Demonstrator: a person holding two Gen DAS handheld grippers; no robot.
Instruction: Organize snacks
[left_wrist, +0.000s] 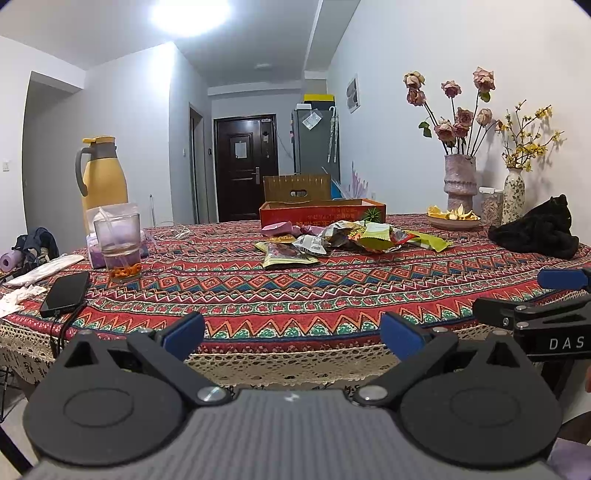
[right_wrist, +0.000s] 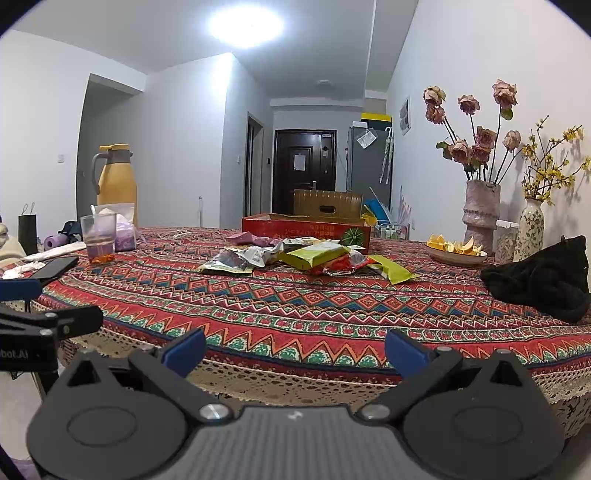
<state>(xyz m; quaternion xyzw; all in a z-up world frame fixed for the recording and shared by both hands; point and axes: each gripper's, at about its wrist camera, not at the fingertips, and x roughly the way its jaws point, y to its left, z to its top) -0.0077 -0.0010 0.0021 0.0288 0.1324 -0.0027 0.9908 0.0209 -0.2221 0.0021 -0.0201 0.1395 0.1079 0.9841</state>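
Observation:
A pile of snack packets (left_wrist: 332, 240) (right_wrist: 303, 256) in green, silver, red and pink lies mid-table on the patterned cloth. Behind it stands a shallow red cardboard box (left_wrist: 321, 214) (right_wrist: 306, 229), open at the top. My left gripper (left_wrist: 291, 334) is open and empty at the near table edge, well short of the pile. My right gripper (right_wrist: 295, 349) is also open and empty at the near edge. The right gripper shows at the right of the left wrist view (left_wrist: 532, 295); the left shows at the left of the right wrist view (right_wrist: 37, 306).
At the left are a glass (left_wrist: 118, 243), a yellow jug (left_wrist: 101, 173), a purple pack and a phone (left_wrist: 65, 293) with a cable. At the right are a bowl of peel (left_wrist: 452, 218), two flower vases (left_wrist: 460, 181) and a black bag (left_wrist: 535, 232).

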